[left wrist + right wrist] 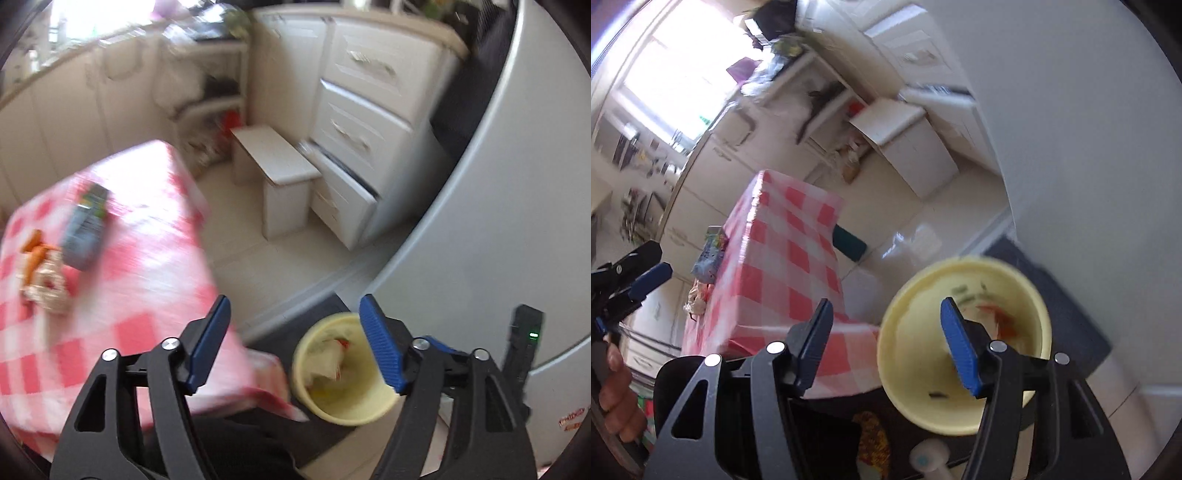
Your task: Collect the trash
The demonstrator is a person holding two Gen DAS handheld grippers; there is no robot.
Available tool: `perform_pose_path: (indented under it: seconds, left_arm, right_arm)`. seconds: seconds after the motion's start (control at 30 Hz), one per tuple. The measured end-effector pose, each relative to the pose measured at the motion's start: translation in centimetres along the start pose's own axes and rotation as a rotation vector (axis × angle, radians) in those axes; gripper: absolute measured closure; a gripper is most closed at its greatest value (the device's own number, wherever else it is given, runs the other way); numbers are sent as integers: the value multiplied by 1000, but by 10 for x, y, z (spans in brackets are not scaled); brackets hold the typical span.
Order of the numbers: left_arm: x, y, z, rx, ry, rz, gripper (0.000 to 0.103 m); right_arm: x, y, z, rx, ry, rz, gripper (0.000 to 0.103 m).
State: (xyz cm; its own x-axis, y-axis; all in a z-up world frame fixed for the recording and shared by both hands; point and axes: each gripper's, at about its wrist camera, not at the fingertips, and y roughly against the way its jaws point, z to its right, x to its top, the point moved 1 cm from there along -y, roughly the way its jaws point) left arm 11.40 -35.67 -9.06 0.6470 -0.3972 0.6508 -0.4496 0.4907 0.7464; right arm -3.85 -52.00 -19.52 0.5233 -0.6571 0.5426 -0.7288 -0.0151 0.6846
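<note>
A pale yellow bin (343, 373) stands on a dark mat on the floor beside the table; it holds crumpled white and red scraps. It also shows in the right wrist view (964, 347), with orange peel inside. On the red-checked tablecloth (140, 258) lie carrot pieces (35, 247) and crumpled wrapper trash (46, 286). My left gripper (295, 343) is open and empty, above the table's corner and the bin. My right gripper (886, 343) is open and empty, with one finger over the bin's mouth.
A grey remote-like device (86, 225) lies on the table. A small white stool (273, 173) and a drawer unit (362, 122) with an open bottom drawer stand beyond. A grey fridge (517, 184) is at the right. The left gripper shows at the right view's left edge (631, 288).
</note>
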Motion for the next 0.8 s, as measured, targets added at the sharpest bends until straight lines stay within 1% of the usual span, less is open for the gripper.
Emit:
perform_pose_path:
  seconds: [0.07,0.1,0.13,0.2,0.27,0.33,0.4,0.5,0.57,0.7,0.8]
  left_arm:
    - [4,27,-40,63,53,79,27]
    - [4,37,-60,93,81,106,27]
    - [3,46,-78,122,107,127,26]
    - [0,60,-117,178,154,156,23]
    - [-6,68,-159,245,196,159,20]
    - [-14,69,-203,298,244,140,19]
    - [-24,61,-247,343,291,121,19]
    - [-37,48,-301,398,348,84,19]
    - [-47,42,-328,412,366,72,19]
    - [-55,20,-358,440,352,45,19]
    - [-55,10,-368,434,354,36,19]
  right_arm:
    - [15,7,-35,3,111,38,37]
    - [21,8,-58,10,174,52,34]
    - [28,7,-78,20,229,57,33]
    - [36,2,-120,42,336,56,26]
    - [42,-10,-163,54,437,33,22]
    - [42,-26,-199,56,514,-9,18]
    - [38,-49,-229,48,574,-61,15]
    - [30,-91,-263,40,615,-125,15]
    - [23,-122,-277,13,610,-161,15]
    - [11,-172,-289,-34,558,-196,15]
    - [8,-191,-297,-58,531,-184,15]
